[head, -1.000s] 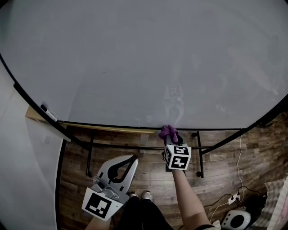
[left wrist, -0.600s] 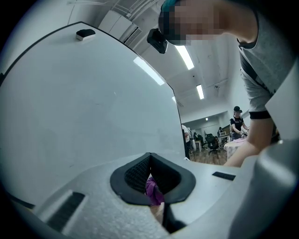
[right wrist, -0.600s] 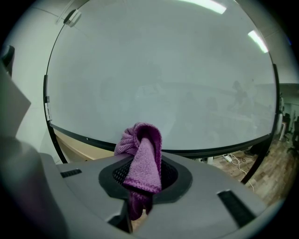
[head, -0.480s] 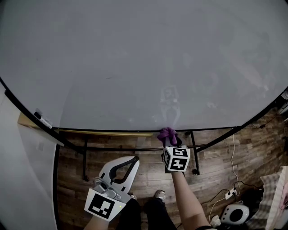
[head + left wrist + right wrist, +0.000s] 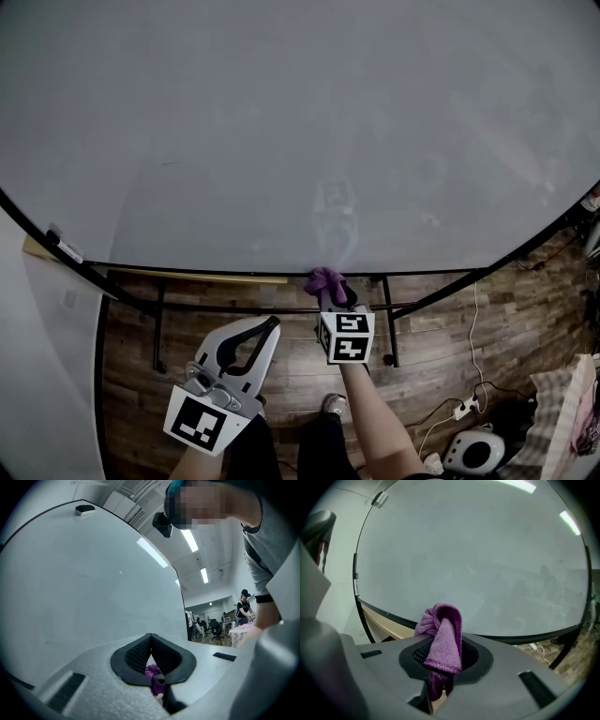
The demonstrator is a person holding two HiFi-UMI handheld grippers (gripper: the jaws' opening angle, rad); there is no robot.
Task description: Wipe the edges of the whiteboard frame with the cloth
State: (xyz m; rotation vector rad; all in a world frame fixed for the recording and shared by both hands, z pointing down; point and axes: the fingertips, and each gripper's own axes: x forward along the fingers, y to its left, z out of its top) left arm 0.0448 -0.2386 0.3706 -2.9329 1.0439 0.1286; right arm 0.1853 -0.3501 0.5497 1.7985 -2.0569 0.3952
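The right gripper (image 5: 330, 292), jaws pinching a bunched purple knitted cloth (image 5: 324, 278), holds it against the thin black bottom edge of the whiteboard frame (image 5: 206, 272), which runs away to either side (the left gripper (image 5: 270, 326), tips together and empty, hangs lower).

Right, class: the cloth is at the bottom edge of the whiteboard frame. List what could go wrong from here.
1. The purple cloth is a bunched wad in the right gripper. Dragging it along the bottom frame may tug it loose.
2. Little cloth sticks out past the jaws, so the hard tips might scrape the whiteboard.
3. The stand leg and power strip are likely trip hazards if the wipe goes rightward.
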